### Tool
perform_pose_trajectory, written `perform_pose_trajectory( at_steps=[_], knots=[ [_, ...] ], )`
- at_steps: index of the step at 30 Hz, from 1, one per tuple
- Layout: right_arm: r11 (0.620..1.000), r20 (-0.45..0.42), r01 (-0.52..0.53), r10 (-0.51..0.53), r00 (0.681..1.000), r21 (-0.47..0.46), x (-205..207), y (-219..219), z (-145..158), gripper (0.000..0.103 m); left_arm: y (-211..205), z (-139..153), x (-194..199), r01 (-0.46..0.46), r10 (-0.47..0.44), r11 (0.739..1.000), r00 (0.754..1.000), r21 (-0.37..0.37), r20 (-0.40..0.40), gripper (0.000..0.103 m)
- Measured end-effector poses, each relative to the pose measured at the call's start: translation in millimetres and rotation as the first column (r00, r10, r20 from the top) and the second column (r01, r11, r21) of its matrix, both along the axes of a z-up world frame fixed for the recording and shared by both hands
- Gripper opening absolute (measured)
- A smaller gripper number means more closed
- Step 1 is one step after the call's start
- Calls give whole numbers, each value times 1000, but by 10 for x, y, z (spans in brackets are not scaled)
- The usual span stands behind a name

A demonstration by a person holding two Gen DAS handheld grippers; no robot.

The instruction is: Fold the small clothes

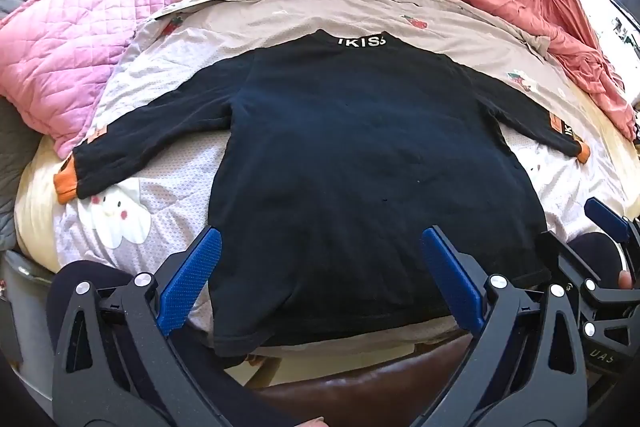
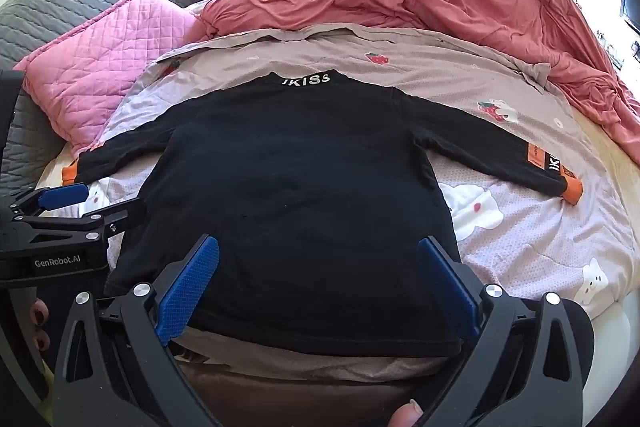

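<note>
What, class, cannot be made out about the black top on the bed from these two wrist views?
- Front of the black top: lies face down in both views.
- Collar lettering: first letter cut short by the fold in the left wrist view.
- Sleeve label: partly readable, it wraps round the sleeve in the right wrist view.
- Hem corner nearest the left gripper: droops over the bed edge.

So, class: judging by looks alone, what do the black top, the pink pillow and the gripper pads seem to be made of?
Black top: soft matte knit, probably cotton jersey; it lies limp with faint lint specks.
Pink pillow: quilted fabric with a slight sheen; diamond stitching puffs up, suggesting padding.
Gripper pads: blue, finely dotted texture, likely rubber or moulded plastic; which one, the look leaves open.
</note>
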State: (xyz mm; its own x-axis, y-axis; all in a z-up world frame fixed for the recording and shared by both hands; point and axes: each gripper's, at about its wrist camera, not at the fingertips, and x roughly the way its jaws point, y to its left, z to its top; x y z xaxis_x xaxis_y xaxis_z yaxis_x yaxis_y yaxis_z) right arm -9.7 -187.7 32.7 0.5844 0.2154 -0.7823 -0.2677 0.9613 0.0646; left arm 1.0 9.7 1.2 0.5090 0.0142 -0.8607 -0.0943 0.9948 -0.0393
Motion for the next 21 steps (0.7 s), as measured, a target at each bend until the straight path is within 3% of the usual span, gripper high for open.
perform_pose_trajectory(
  at_steps=[21],
  knots=[
    [1000,6,0,0,1000,-5,4,-5,18,99,-14,23,-21,-7,7,1000,1000,2,5,94]
  ],
)
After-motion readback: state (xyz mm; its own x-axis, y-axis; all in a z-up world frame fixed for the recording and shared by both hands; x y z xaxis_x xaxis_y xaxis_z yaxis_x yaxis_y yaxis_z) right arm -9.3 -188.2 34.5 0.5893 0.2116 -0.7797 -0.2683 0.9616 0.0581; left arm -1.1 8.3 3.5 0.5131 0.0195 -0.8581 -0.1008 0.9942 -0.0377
